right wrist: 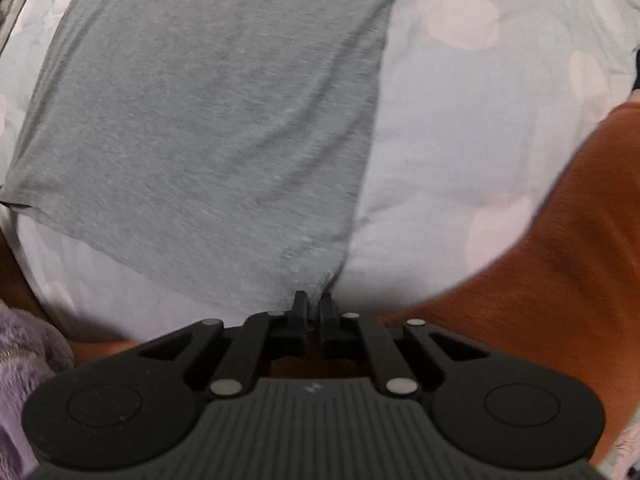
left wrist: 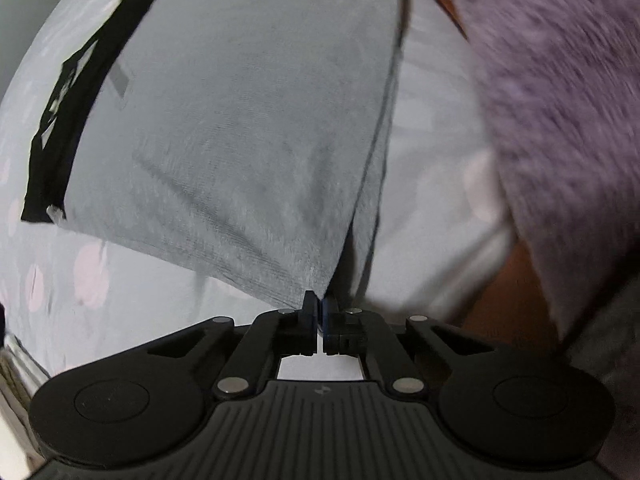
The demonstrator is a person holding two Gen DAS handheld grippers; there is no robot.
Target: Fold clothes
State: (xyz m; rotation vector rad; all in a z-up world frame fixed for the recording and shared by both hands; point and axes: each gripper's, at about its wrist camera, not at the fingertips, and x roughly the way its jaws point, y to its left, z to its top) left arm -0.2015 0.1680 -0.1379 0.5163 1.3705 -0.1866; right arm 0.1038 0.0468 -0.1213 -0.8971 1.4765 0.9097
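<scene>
A grey garment [left wrist: 240,140] is being spread over a pale spotted sheet [left wrist: 432,168], filling the frame's centre. Its near corner is being pinched by the left gripper [left wrist: 319,308], jaws pressed together. Another corner is being pinched by the right gripper [right wrist: 314,304].

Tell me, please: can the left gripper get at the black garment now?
Probably not yet. The left gripper is shut on a corner of the grey garment, so it is occupied. The black garment lies partly under that grey cloth.
</scene>
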